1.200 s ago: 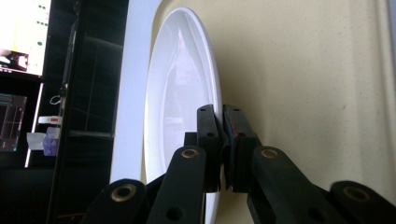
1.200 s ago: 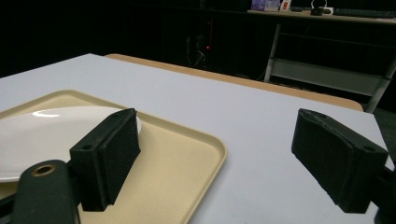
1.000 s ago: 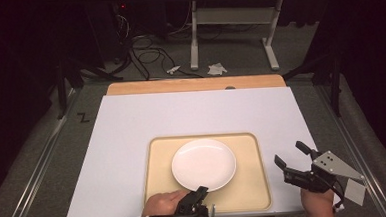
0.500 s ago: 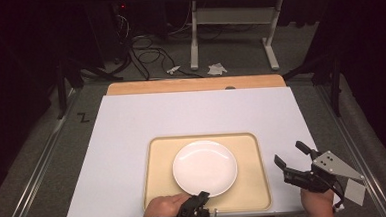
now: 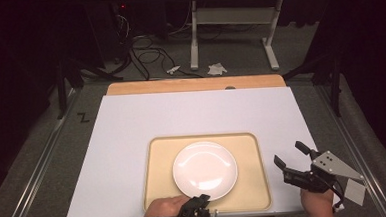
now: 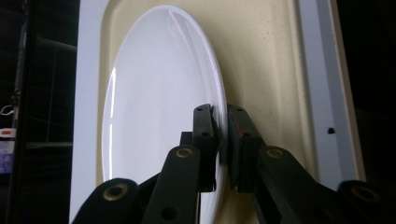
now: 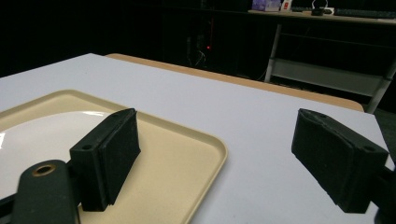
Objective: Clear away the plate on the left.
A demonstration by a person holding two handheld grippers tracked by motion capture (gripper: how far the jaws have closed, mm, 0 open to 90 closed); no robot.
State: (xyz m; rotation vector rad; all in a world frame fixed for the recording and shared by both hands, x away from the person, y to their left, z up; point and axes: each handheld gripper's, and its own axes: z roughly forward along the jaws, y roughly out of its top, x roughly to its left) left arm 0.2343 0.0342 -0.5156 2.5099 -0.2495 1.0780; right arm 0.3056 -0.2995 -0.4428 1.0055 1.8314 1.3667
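White plate (image 5: 204,170), one, on one beige tray (image 5: 253,155), rim seemingly pinched by left gripper (image 6: 223,140); right gripper (image 5: 290,159) jaws apart.

We see a white worktop (image 5: 132,136) with a strip of bare wood (image 5: 195,84) along its far edge. A beige tray (image 5: 248,155) with rounded corners and a raised rim lies flat on the white surface, set toward the near edge and a little right of centre. We find its near rim close to the worktop's near edge, and white surface stays bare to its left, right and far side. In the right gripper view the tray's corner (image 7: 205,144) sits on the white surface.
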